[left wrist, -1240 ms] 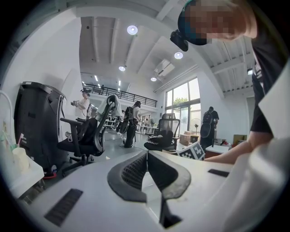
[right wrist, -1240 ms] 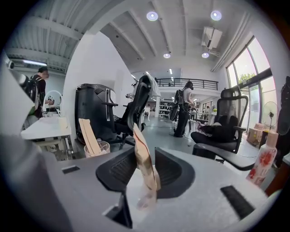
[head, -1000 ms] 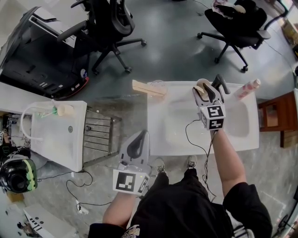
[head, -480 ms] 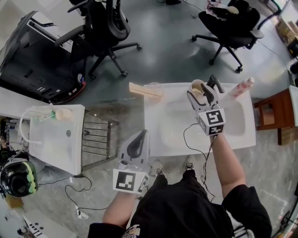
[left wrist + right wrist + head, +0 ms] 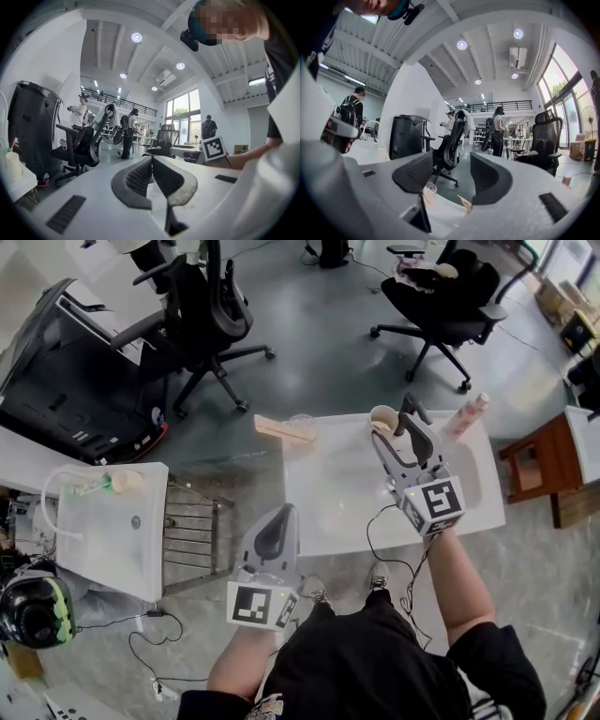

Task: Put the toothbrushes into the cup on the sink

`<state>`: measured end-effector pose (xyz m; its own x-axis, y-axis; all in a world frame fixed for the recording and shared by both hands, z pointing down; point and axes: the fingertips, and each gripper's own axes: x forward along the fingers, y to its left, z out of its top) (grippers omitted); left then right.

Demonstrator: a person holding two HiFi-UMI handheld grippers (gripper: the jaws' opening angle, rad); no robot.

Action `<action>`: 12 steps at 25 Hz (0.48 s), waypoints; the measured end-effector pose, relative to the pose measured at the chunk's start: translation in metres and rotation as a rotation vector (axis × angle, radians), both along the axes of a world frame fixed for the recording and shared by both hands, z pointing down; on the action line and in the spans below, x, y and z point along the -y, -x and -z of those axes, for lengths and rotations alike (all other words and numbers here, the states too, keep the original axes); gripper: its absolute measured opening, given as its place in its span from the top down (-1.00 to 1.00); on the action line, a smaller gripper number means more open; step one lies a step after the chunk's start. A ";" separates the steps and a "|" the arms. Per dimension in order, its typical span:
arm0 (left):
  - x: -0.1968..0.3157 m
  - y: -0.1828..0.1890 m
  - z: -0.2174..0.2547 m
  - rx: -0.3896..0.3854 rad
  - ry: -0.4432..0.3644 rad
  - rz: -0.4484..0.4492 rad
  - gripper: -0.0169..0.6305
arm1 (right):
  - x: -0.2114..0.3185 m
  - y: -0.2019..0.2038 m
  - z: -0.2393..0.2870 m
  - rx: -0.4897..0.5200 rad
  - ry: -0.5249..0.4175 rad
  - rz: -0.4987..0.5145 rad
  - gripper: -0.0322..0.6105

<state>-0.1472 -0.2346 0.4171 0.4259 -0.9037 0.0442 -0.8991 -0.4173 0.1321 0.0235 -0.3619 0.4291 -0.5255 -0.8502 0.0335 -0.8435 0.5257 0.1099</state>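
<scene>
Motion is showing almost wholly on the right side. The right claw [image 5: 452,176] is sitting nearer the person than it was a second ago, having drawn back from the far edge of the white rectangular sink [image 5: 337,521]. Its dark jaws are standing much wider apart than they were then. Right now they are easing closed a little, gripping nothing.

The left claw [image 5: 151,168] is not changing: it is hanging shut and empty off the sink's near left corner, as before.

The pale wooden sticks [image 5: 284,430], probably the toothbrushes, are lying at the sink's far left corner, touching or just beside the small clear plastic cup [image 5: 301,418]. They are not shifting relative to it across the pictures. A beige rounded thing [image 5: 382,416] is sitting just left of the right claw's tips. Whether it is a second cup, and whether anything is standing in it, is too small to tell.

Judging from this, the right claw is carrying no toothbrush, so the widening could be marking either a release or the readying of a new grasp. The wooden sticks are apparently lying outside the clear cup, so the task is likely unfinished.
</scene>
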 end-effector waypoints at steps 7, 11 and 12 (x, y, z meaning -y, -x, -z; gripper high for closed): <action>-0.022 0.002 0.019 -0.021 -0.042 -0.037 0.92 | -0.060 -0.004 0.059 0.077 -0.065 -0.024 0.88; -0.036 0.009 0.027 -0.029 -0.056 -0.060 0.92 | -0.095 0.001 0.073 0.073 -0.065 -0.052 0.88; -0.040 0.011 0.028 -0.028 -0.057 -0.067 0.92 | -0.104 0.002 0.075 0.076 -0.066 -0.057 0.88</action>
